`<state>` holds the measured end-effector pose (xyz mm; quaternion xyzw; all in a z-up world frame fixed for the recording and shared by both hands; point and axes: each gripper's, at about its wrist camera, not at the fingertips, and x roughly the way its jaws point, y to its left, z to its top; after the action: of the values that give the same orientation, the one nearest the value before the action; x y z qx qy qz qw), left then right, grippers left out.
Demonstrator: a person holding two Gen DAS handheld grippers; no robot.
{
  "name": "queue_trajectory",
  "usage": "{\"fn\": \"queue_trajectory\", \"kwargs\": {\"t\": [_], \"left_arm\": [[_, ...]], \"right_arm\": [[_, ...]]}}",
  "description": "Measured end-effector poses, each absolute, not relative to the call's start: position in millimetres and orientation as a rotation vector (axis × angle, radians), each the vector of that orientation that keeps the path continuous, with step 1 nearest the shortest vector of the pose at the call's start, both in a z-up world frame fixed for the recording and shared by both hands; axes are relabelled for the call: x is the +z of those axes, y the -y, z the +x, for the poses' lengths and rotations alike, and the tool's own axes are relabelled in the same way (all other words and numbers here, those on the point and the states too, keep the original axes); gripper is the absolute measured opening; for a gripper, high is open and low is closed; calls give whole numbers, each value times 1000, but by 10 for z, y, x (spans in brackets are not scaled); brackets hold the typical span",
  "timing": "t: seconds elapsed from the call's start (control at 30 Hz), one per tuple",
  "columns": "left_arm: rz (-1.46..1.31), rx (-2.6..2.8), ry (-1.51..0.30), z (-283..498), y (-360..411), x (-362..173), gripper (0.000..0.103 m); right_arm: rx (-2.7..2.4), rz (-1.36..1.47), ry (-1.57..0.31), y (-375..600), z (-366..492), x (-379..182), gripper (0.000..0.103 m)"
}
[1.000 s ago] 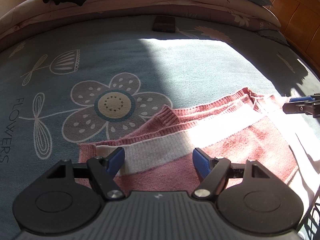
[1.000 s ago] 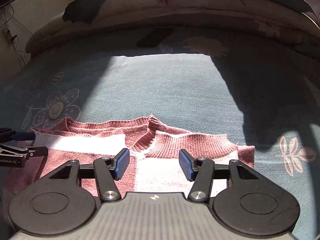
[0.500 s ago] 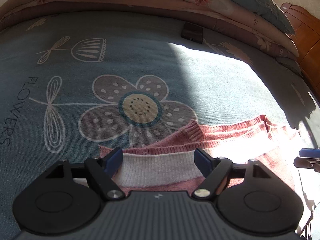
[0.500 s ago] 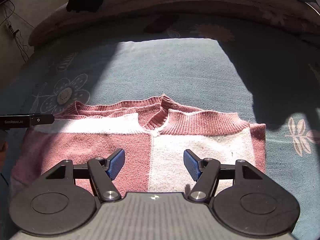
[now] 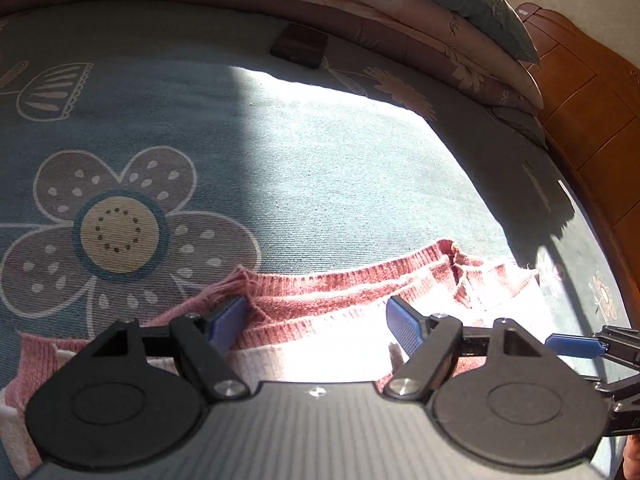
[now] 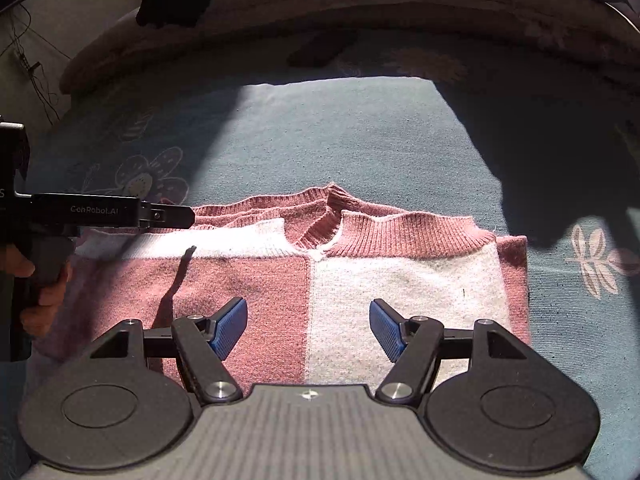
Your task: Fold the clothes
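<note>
A bed is covered by a blue-green sheet printed with pale line drawings, among them a large grey flower with a cream centre. A band of sunlight crosses the sheet. A small dark flat object lies near the head of the bed. Floral pillows are stacked there, a black cloth draped on them. A wooden headboard stands at the right.

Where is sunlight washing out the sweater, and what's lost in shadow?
Left wrist view: glare bleaches the sweater's white band, so the knit is unreadable there. Right wrist view: the sweater is evenly lit and sharp; the dark object near the bedding sits in deep shadow, too dim to identify. Fisheye bends both.
</note>
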<state>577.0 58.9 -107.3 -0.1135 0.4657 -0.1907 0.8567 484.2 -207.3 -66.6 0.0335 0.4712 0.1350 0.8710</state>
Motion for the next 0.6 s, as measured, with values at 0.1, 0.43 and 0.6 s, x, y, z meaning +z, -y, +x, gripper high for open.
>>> {"fn": "queue_trajectory", "kwargs": {"t": [0.1,0.43,0.6], "left_arm": [[-254,-380,-953,5829,-635,-1081,77],[-280,-384,-988,5666,-655,-853,77],[-301,-378,-1059,5645,-728,-1027,78]], "right_arm": [[279,69,-983,2110,4851,-685,72],[361,65,-934,2103,5421,-728,76],[405,83,-949,2002,5787,-949,76]]}}
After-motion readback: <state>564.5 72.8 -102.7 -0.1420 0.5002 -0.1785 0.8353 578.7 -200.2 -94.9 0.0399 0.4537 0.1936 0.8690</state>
